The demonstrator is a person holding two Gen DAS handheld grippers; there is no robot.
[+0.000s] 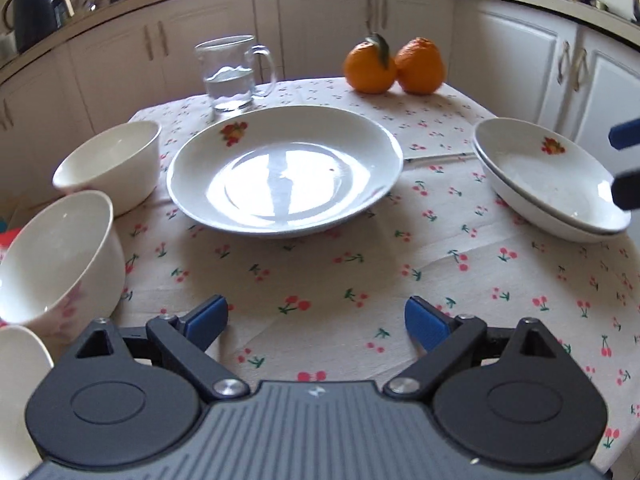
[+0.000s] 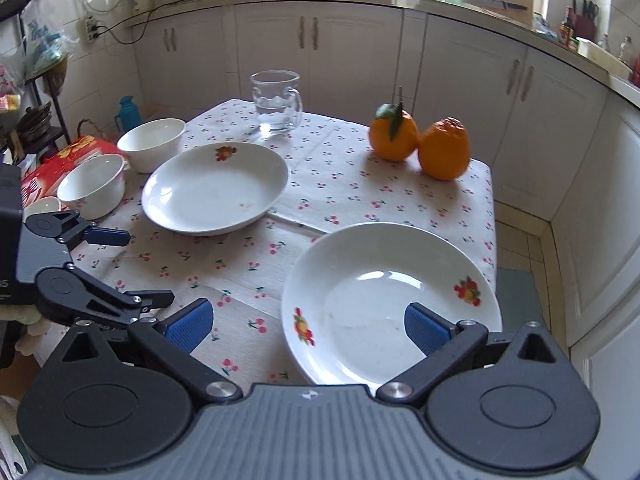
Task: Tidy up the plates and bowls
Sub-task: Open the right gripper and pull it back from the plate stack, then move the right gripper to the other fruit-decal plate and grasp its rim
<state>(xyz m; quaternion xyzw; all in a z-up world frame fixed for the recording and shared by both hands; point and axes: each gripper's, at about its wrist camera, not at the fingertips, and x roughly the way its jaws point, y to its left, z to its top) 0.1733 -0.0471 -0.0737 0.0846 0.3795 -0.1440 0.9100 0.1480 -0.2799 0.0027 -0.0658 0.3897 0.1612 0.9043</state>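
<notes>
A single white plate [image 1: 284, 168] with a fruit print lies mid-table; it also shows in the right wrist view [image 2: 214, 188]. A stack of two such plates [image 1: 548, 178] sits at the right; the right wrist view shows it [image 2: 384, 300] just under my right gripper [image 2: 308, 326], which is open and empty. Two white bowls [image 1: 110, 162] [image 1: 56, 256] stand at the left, also seen from the right [image 2: 152, 142] [image 2: 92, 184]. My left gripper [image 1: 316, 316] is open and empty over bare cloth near the front edge.
A glass mug of water [image 1: 232, 74] and two oranges [image 1: 394, 66] stand at the back of the cherry-print tablecloth [image 1: 320, 272]. Another white dish edge [image 1: 16, 380] shows at the near left. A red box [image 2: 60, 164] sits left of the table. Cabinets surround it.
</notes>
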